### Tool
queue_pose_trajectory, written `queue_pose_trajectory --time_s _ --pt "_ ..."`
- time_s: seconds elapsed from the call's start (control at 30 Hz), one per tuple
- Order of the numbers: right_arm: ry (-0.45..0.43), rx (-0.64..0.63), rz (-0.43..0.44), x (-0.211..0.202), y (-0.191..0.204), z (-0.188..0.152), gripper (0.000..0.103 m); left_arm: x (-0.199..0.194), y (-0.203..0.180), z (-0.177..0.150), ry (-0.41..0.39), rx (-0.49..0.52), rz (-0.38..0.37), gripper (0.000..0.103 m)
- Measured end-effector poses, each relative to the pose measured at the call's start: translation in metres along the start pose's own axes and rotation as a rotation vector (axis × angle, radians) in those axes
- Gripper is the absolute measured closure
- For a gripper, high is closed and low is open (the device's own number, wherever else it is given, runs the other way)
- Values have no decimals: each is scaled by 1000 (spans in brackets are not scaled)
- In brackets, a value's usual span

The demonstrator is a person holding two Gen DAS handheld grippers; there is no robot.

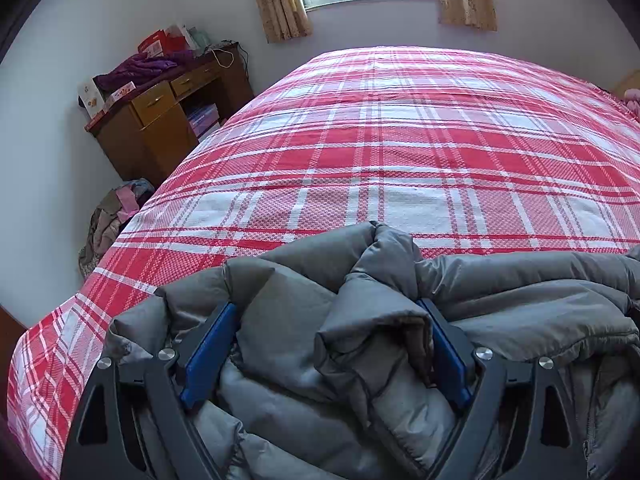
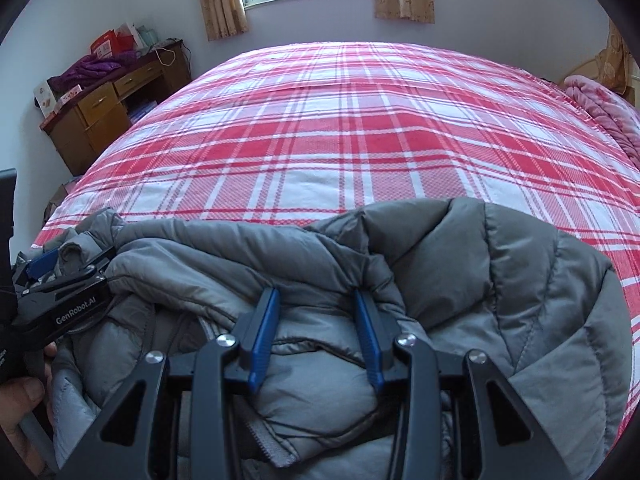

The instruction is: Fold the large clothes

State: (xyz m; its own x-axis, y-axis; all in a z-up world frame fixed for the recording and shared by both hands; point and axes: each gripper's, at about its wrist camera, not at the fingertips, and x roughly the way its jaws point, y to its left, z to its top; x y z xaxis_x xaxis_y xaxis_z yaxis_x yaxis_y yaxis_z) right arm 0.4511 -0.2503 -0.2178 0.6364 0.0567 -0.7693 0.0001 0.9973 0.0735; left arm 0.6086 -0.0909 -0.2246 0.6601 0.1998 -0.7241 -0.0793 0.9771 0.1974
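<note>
We see a grey puffer jacket (image 2: 460, 280) bunched at the near edge of the bed (image 2: 340, 128) with its red plaid sheet. The left hand-held gripper (image 1: 328, 320) stands wide, a thick fold of jacket filling the gap between its blue pads. The right hand-held gripper (image 2: 316, 304) is clenched on another jacket fold.

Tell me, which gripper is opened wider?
The left gripper: its jaws spread wide around the grey puffer jacket, while the right gripper pinches a narrower bunch.
</note>
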Motion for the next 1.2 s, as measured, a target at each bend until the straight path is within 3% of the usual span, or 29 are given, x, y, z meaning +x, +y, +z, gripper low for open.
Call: queue_pose_trajectory --time_s 0.23,1.2 --pt "8 -24 -33 2 4 0 61 0 -2 0 -4 6 13 13" --pt "11 -28 -35 3 5 0 61 1 -1 -1 -3 -6 2 13"
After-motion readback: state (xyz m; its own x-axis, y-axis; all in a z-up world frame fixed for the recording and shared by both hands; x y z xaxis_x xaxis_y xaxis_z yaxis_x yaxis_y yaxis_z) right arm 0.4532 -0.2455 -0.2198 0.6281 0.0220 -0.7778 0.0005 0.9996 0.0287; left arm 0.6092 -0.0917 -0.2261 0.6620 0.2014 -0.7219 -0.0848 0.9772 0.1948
